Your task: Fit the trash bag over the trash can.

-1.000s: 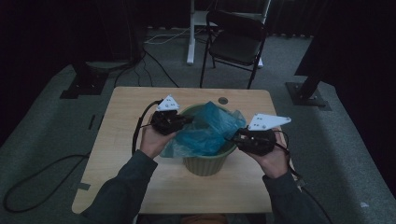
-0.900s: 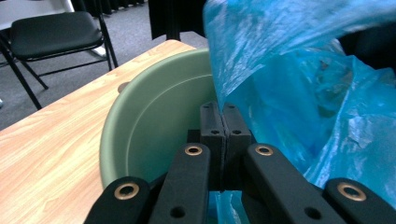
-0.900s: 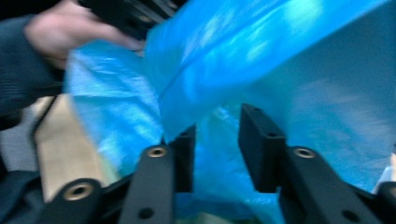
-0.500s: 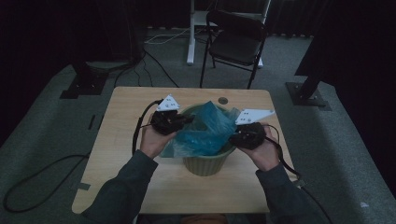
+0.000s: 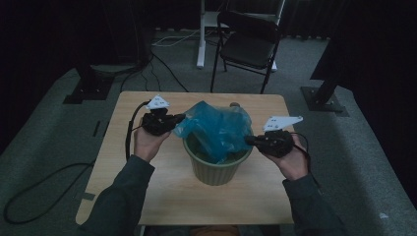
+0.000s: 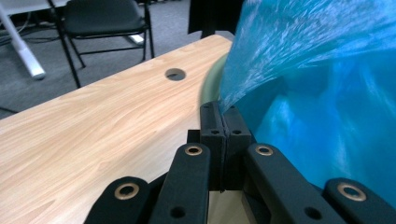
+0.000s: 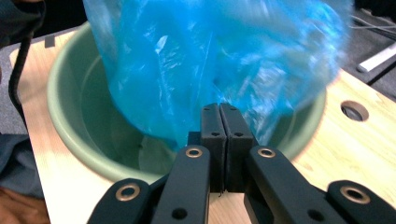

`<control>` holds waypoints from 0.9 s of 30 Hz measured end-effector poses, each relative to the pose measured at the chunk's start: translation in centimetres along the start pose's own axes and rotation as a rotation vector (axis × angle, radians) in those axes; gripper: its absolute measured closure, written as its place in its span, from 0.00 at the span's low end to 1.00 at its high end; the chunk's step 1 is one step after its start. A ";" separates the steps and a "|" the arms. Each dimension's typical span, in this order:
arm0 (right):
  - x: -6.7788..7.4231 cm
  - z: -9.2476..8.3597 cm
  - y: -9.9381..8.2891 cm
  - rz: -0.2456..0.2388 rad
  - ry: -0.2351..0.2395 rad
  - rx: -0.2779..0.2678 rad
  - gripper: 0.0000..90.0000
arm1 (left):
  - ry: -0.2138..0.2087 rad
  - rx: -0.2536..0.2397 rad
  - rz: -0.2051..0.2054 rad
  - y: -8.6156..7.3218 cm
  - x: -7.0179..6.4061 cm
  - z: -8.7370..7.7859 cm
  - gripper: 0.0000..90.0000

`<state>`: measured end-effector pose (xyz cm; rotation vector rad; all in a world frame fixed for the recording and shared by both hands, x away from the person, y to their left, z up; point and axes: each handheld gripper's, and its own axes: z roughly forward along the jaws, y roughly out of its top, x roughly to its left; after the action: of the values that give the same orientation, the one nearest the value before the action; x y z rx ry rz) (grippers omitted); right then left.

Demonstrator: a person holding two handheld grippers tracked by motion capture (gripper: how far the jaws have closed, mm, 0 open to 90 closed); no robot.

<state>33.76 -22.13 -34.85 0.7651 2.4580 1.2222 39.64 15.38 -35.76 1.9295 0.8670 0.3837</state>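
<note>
With both the left gripper (image 5: 178,118) and right gripper (image 5: 249,140) clamped on the thin blue plastic bag (image 5: 216,129), lining the round green plastic bin (image 5: 216,169) seems underway; next, stretch its mouth over the rim.

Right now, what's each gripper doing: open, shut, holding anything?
Left gripper: shut on the edge of the blue bag, beside the green bucket.
Right gripper: shut on the blue bag's other side, over the bucket's rim.

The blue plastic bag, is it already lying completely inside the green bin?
No, most of the blue plastic bag bulges above the green bin rim.
</note>
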 end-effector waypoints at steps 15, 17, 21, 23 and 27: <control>-1.9 -1.7 -1.8 0.043 -0.080 0.028 1.00 | 0.059 0.018 -0.076 -1.2 2.5 -0.2 1.00; -2.0 -1.7 -1.9 0.045 -0.092 0.033 1.00 | 0.064 0.014 -0.084 -1.2 2.5 -0.1 1.00; -2.4 -2.0 -2.0 0.072 -0.148 0.026 1.00 | 0.075 0.013 -0.099 -1.2 2.7 -0.1 1.00; -2.5 -2.1 -2.1 0.087 -0.157 0.025 1.00 | 0.069 0.012 -0.100 -1.2 2.7 -0.1 1.00; -2.1 -1.7 -2.0 0.046 -0.051 0.034 0.93 | 0.044 0.015 -0.080 -1.2 2.3 0.2 0.99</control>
<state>33.99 -25.47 -35.39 0.8557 2.4388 1.1641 40.84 17.24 -37.04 1.8993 0.9756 0.3743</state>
